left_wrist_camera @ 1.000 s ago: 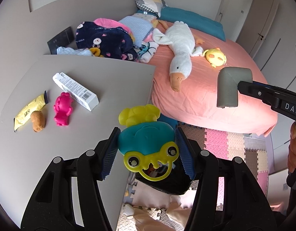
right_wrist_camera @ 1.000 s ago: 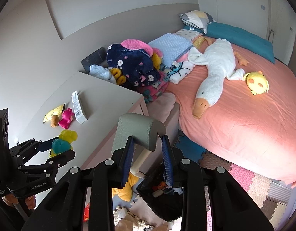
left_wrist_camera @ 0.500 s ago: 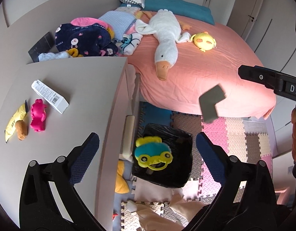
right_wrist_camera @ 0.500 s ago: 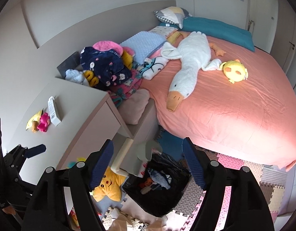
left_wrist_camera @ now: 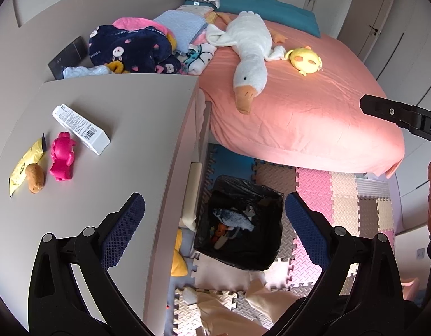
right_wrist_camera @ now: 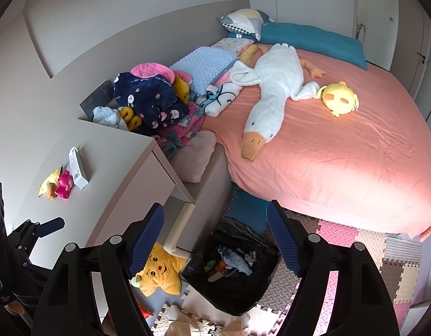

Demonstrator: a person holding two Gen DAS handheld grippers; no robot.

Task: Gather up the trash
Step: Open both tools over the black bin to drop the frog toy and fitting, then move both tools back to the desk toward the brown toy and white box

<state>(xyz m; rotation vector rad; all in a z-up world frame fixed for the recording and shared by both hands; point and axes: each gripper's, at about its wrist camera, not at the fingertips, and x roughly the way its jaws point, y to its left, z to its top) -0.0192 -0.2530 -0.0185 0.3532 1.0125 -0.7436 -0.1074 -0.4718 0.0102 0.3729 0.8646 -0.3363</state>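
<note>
A: Where does the left wrist view look from?

B: From above, steeply down along its jaws; between them sits the black bin (left_wrist_camera: 240, 226), with the worktop (left_wrist_camera: 131, 117) left of the jaws and the bed (left_wrist_camera: 313, 112) beyond.

A: And the right wrist view?

B: Also high, tilted down, with the same bin (right_wrist_camera: 232, 268) between its jaws. Both views share bin, worktop, bed.
</note>
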